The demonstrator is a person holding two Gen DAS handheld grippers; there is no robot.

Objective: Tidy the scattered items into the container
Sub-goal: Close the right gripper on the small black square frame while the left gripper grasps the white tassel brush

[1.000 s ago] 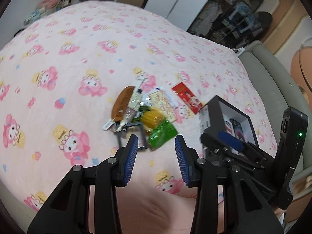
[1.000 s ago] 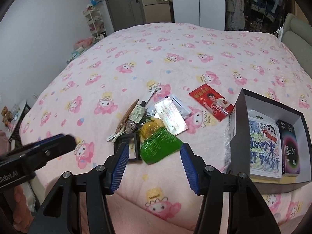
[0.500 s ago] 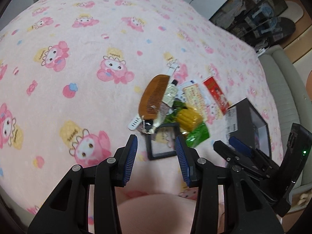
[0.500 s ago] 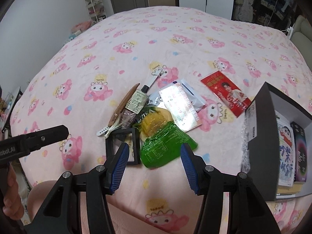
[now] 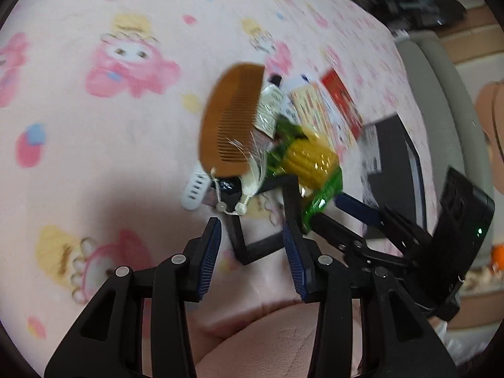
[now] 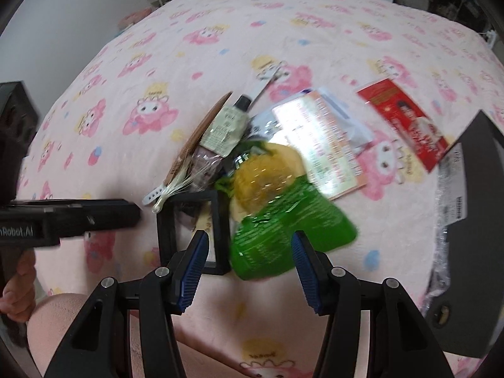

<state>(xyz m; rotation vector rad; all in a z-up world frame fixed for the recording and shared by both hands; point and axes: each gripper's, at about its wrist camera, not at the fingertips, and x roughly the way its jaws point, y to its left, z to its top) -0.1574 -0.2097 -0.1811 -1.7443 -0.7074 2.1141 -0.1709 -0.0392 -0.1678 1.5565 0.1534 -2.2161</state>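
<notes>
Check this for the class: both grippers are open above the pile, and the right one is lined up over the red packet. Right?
Not quite. In the right wrist view the right gripper is open over the green packet; the red packet lies off to the side. The left gripper is open too.

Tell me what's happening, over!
Both grippers open: left gripper over black frame, right gripper at green packet. Box waiting. Nothing blocking.

Pink cartoon-print bedspread (image 6: 220, 63), white wall (image 6: 78, 9), grey upholstered headboard (image 5: 441, 100).

Black box (image 6: 472, 220) interior out of frame
</notes>
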